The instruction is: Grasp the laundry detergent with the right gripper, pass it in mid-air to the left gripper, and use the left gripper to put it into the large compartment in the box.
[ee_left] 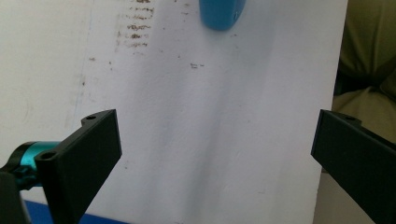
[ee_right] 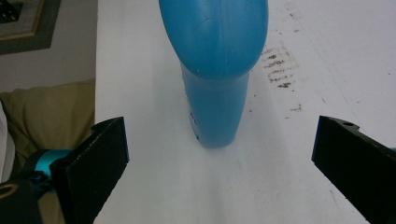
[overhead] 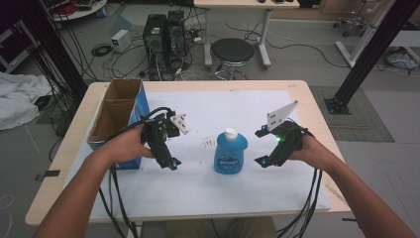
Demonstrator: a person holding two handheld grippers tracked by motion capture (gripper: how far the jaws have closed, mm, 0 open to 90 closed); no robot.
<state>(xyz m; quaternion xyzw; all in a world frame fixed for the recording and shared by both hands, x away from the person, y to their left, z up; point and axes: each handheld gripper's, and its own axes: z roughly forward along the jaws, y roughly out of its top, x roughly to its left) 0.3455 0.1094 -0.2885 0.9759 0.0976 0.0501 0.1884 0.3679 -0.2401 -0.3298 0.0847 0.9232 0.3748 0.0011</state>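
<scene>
Broadly, I have the table (overhead: pixel 297 94) in front of me with a white sheet (overhead: pixel 198 188) over most of its top and an open cardboard box (overhead: pixel 116 111) with blue sides standing along its left edge. Near the middle of the sheet, somewhat toward the near edge, stands the blue bottle (overhead: pixel 231 152), upright on its base with its white cap (overhead: pixel 231 133) on top, so its long axis runs straight up from the table.

My right gripper (overhead: pixel 262 147) sits just to the right of the bottle, jaws spread wide and holding nothing. In the right gripper view the bottle (ee_right: pixel 215 70) rises dead centre between the two black jaws, a little ahead of their tips, with bare sheet on either side of it. That is the relation the next move hangs on: I judge a short push forward along the jaw line would put the body between the jaws for a squeeze across its narrow width.

My left gripper (overhead: pixel 167 144) is near the box, also close to the bottle, jaws likewise released and empty. In the left gripper view the bottle's base (ee_left: pixel 220 14) only peeks in at the top edge, off the jaw line, so the left would need turning first. I take the right as the better-placed hand.
</scene>
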